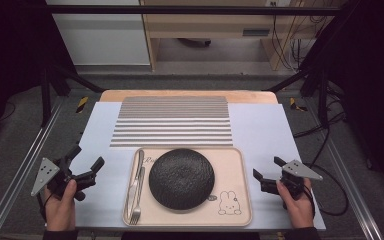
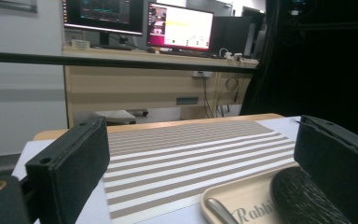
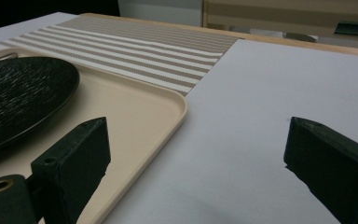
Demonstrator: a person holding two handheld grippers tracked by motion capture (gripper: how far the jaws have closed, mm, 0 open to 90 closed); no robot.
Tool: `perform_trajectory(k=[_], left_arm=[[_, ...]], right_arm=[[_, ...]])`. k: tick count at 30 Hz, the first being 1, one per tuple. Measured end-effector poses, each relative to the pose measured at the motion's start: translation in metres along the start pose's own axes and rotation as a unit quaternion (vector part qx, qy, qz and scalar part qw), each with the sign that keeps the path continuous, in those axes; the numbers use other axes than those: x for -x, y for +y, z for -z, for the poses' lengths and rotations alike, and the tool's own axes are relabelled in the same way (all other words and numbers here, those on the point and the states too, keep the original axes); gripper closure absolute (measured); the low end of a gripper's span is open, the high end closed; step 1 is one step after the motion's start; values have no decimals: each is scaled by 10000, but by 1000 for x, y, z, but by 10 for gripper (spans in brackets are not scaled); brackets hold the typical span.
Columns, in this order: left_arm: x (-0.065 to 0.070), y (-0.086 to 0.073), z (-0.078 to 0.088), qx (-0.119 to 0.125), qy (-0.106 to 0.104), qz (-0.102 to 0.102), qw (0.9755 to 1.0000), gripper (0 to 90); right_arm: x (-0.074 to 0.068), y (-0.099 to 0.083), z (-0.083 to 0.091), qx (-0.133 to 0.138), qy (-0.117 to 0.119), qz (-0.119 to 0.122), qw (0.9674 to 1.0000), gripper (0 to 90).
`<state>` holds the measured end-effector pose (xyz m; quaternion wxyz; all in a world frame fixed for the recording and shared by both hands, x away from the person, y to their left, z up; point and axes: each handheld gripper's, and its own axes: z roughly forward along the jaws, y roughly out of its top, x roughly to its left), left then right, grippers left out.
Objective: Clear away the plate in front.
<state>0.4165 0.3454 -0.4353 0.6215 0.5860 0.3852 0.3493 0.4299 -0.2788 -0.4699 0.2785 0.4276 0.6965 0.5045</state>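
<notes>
A beige tray (image 1: 232,165) with a rabbit drawing lies at the table's near middle. On it rests a round black textured plate (image 1: 181,177), with a knife (image 1: 134,175) and a fork (image 1: 138,197) along the tray's left side. My left gripper (image 1: 86,162) is held open to the left of the tray, nothing between its jaws. To the tray's right my right gripper (image 1: 267,168) is open too, over the pale sheet. The plate (image 2: 303,198) and tray rim (image 2: 223,193) appear in the left gripper view; the plate (image 3: 18,93) and tray corner (image 3: 168,105) in the right gripper view.
A striped grey-and-white placemat (image 1: 172,121) lies behind the tray on a pale lavender sheet (image 1: 262,125) covering the wooden table. Metal frame rails (image 1: 25,165) run along both sides. Desks, monitors (image 2: 179,25) and cables stand beyond the far edge.
</notes>
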Motion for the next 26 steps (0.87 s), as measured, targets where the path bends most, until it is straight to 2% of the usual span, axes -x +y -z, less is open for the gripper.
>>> perform_trajectory(k=[2, 4, 6, 13, 17, 21, 26], left_arm=[[-3, -4, 1, -28, 34, 4, 10000, 41], [-4, -6, 1, -102, 108, -129, 9998, 40], [-3, -9, 0, -176, 40, -210, 9996, 39], [6, -17, -7, -311, -367, -482, 9977, 34], [13, -20, -9, -406, -627, -545, 9957, 33], [20, -22, -11, -502, -620, -519, 9955, 30], [28, -21, -12, -486, -372, -487, 9969, 29]], right_arm=[[1, -1, 0, 77, -48, 33, 10000, 70], [2, -1, 1, 118, -72, 27, 9999, 69], [2, -2, 0, 141, -84, 28, 9999, 69], [6, -3, 1, 252, -91, -54, 9996, 67], [8, -4, 1, 308, -79, -127, 9994, 66], [8, -5, 1, 335, -72, -117, 9993, 65], [8, -5, 1, 340, -79, -122, 9993, 62]])
